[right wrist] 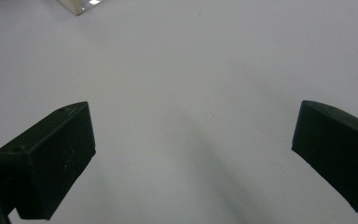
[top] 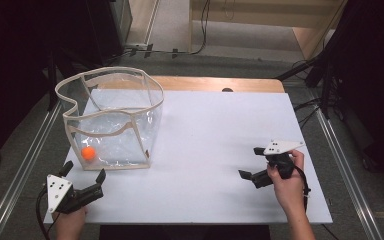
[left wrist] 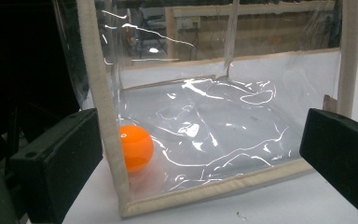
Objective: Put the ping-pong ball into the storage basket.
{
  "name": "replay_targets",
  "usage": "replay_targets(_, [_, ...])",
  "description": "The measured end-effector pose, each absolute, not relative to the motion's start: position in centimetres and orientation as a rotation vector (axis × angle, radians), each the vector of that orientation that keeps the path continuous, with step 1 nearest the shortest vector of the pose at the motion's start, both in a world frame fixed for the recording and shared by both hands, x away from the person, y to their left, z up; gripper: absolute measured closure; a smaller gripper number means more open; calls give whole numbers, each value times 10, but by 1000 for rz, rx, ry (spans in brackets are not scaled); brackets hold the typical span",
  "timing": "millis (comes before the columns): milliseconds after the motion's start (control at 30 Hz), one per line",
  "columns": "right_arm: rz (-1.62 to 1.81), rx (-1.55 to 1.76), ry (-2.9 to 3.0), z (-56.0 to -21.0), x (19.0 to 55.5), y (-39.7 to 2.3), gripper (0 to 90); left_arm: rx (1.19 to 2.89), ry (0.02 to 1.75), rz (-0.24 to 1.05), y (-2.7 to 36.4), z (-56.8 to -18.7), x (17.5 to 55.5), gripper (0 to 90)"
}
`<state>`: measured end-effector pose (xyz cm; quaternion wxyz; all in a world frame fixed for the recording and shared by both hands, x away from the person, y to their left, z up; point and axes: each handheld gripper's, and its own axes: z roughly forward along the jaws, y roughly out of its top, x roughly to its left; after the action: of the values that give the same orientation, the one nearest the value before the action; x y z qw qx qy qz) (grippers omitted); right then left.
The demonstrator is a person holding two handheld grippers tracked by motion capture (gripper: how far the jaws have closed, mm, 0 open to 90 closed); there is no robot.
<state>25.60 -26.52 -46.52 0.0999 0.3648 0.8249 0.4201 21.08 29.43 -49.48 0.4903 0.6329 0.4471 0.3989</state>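
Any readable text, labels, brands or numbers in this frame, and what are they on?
None can be read.
The clear bag, the orange ball inside it and the white table carry no print.
The grey plates on the left gripper and right gripper show small dark dots, not letters.
The jaws of both grippers bear no marking.

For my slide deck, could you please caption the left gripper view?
Open left tongs face a clear, beige-trimmed bag holding an orange ball in its near corner.
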Motion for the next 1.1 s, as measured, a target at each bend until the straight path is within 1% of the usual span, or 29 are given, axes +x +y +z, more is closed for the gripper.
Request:
replay_targets(467, [1244, 1123, 2398, -469, 245, -288, 0, 1541, 1085, 973, 294, -495, 211, 0])
replay_targets(1100, [1286, 1209, 2291, -482, 223, -330, 0, 1537, 1090, 974, 294, -495, 211, 0])
